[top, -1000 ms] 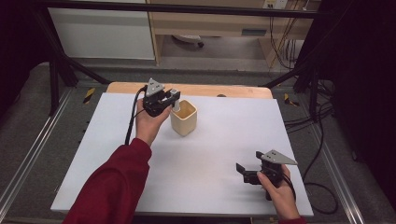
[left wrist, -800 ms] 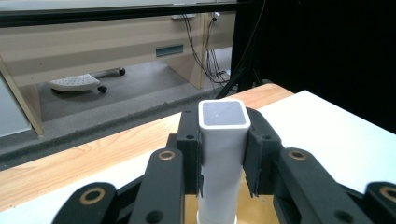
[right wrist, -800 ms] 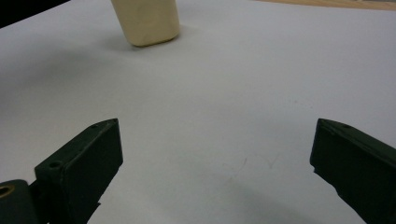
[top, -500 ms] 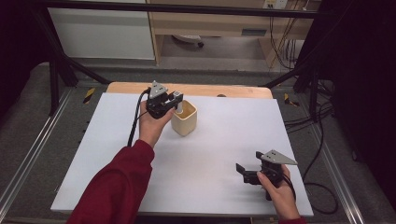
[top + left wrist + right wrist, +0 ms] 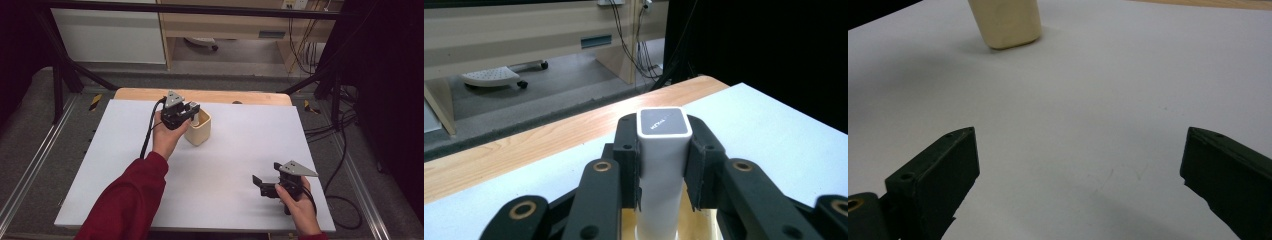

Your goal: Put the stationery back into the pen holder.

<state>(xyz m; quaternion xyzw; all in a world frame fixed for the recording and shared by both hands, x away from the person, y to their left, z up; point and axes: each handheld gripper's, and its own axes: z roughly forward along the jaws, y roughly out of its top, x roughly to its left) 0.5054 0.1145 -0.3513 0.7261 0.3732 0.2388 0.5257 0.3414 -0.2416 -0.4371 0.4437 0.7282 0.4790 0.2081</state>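
Left hand-held gripper clamped a white square-section block with a dark grey top, held upright with its lower end inside the cream cup at the far left of the white surface. Right hand-held gripper, jaws spread wide with nothing between them, rested near the surface's near right edge, well apart from the cup.

Your left gripper sits over the cup at the far left-middle of the mat, with the stick upright between its jaws, its lower end inside the cup. Your right gripper rests well apart, near the mat's right front. The wooden table edge runs behind the mat.
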